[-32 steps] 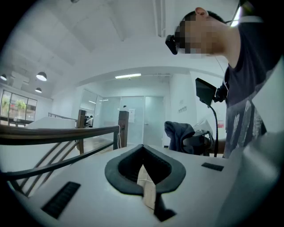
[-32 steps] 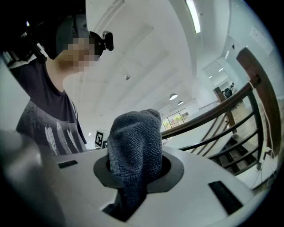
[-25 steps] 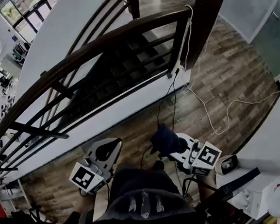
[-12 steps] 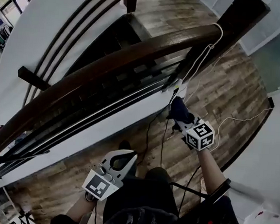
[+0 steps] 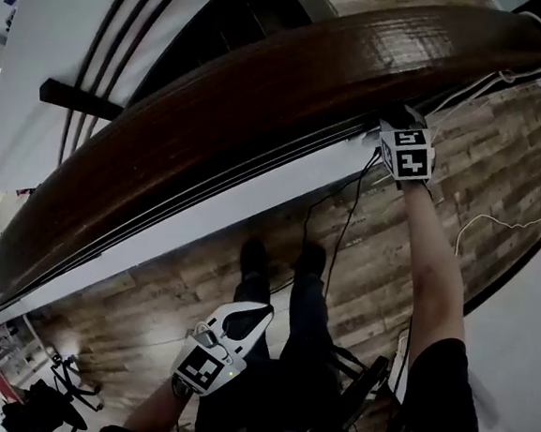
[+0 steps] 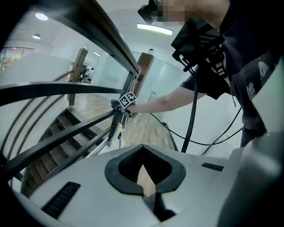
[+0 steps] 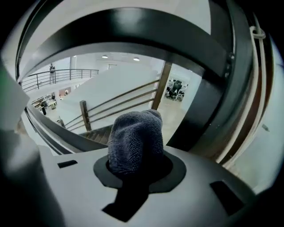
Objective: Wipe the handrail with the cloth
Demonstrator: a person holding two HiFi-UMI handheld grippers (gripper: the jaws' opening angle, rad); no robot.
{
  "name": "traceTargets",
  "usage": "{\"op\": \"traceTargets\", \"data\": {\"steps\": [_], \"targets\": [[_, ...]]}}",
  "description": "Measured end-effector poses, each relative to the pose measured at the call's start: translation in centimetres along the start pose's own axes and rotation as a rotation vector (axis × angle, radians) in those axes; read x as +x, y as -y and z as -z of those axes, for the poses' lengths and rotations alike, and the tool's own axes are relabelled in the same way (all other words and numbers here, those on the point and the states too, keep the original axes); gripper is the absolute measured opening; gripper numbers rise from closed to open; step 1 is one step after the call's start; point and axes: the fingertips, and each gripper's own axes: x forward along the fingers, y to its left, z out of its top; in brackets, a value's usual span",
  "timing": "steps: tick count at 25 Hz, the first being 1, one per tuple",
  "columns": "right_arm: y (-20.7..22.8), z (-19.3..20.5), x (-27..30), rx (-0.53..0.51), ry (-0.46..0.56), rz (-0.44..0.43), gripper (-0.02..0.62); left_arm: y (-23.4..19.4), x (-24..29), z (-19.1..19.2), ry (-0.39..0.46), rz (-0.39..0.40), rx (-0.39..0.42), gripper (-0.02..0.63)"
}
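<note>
My right gripper (image 7: 135, 170) clenches the one cloth (image 7: 135, 137) just beneath the single handrail (image 5: 262, 97); my left gripper (image 6: 144, 181) hangs closed, empty.

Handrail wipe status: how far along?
Done: the cloth is clamped in the right gripper jaws and held up beside the handrail. In hand: cloth at the rail's lower edge; contact isn't clear. Left: the whole wipe along the rail. The left gripper hangs low, jaws shut, empty.
</note>
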Motion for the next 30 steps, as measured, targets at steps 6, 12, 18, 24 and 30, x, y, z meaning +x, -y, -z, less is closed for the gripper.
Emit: {"op": "traceTargets", "data": {"steps": [6,12,18,24,30], "targets": [[0.3,-0.5,1.9,0.004,0.059,0.000,0.067,-0.1,2.9,-1.7,0.053,-0.116,-0.103,0.006],[-5.8,-0.2,0.4,0.008,0.054,-0.057,0.067,-0.4,0.3,-1.4,0.048,-0.221,-0.120,0.006],[-17.3,-2.2,-0.6,-0.016,0.020,-0.108,0.066,-1.5,-8.2,3.4,0.105,-0.299,-0.131,0.006],[-30.9,-5.7,-1.6,-0.081,-0.027,-0.094,0.066,-4.2,-21.0,10.6,0.150,-0.346,-0.170,0.006],[-48.1,-9.2,-2.0,-0.110,-0.008,-0.191,0.066,-9.5,-34.2,16.2,0.152,-0.526,-0.214,0.006]]}}
